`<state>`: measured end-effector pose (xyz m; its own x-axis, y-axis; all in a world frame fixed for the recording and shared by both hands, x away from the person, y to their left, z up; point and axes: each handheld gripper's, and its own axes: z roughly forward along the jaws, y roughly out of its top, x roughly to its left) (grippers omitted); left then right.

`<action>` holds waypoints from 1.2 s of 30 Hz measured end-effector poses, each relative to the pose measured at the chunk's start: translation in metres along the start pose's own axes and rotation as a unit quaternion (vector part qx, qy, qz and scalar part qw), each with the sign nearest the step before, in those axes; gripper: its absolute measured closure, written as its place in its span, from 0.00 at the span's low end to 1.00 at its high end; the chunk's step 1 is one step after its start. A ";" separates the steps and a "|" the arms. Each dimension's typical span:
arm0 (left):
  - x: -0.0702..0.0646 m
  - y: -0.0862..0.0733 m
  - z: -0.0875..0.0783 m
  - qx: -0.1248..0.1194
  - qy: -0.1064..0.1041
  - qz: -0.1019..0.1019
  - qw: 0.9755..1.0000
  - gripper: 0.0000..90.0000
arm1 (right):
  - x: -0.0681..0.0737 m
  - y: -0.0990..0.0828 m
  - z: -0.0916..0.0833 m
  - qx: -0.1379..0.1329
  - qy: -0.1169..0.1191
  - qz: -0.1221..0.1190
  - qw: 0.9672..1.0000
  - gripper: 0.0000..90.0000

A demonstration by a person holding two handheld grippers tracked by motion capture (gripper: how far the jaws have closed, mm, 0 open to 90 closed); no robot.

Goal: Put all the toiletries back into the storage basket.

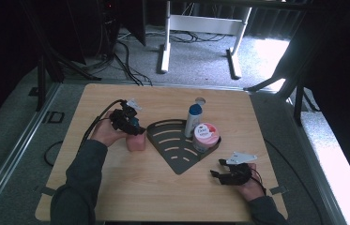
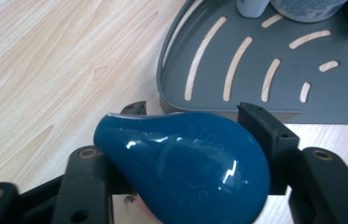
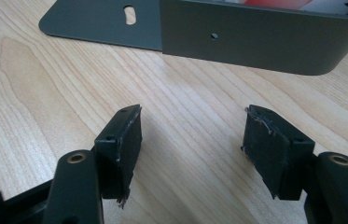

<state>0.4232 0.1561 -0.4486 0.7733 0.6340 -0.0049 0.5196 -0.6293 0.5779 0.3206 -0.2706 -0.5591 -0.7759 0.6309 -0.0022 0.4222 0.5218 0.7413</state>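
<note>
Left gripper (image 1: 133, 125): at about 9 o'clock of the worktop's middle in the high view, held in the person's left hand (image 1: 106, 132), which comes in from 7 o'clock.
Left fingers (image 2: 267, 135): partly open, one on each side of a glossy teal cap (image 2: 185, 165); the right one lies against its flank, the left one is mostly hidden behind it, so whether both press on it I cannot tell.
Teal cap: pear-shaped, its narrow end pointing to 10 o'clock in the left gripper view; it tops a pink bottle (image 1: 136, 142).
Pink bottle: stands on the worktop (image 1: 116, 183) just beside the shelf's curved edge, at its 9 o'clock.
Corner shelf (image 1: 175, 145): dark grey metal, fan-shaped with curved slots, near the worktop's middle, its point toward 6 o'clock.
On the shelf: a white bottle with a blue cap (image 1: 193, 119) upright at the back, and a round jar with a pink and white lid (image 1: 205, 136) touching it at its 5 o'clock.
Right gripper (image 1: 219, 168): at 4 o'clock of the shelf, low over the worktop, in the right hand (image 1: 250, 185).
Right fingers (image 3: 125, 140): well apart, bare wood between them, holding nothing; the shelf's grey wall (image 3: 255, 42) lies ahead at 12 o'clock.
</note>
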 end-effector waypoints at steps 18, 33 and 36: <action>-0.003 0.001 -0.007 -0.001 0.008 -0.001 1.000 0.59 | 0.000 0.000 0.000 0.000 0.000 0.000 1.000 0.41; -0.011 0.003 -0.009 0.012 0.006 0.018 1.000 0.59 | 0.000 0.000 0.000 0.000 0.000 0.000 1.000 0.41; -0.013 0.003 -0.010 0.015 0.003 0.017 1.000 0.59 | 0.000 0.000 0.000 0.000 0.000 0.000 1.000 0.41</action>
<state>0.4108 0.1506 -0.4390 0.7885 0.6147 0.0193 0.5036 -0.6634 0.5534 0.3206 -0.2706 -0.5591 -0.7765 0.6301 -0.0022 0.4215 0.5221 0.7414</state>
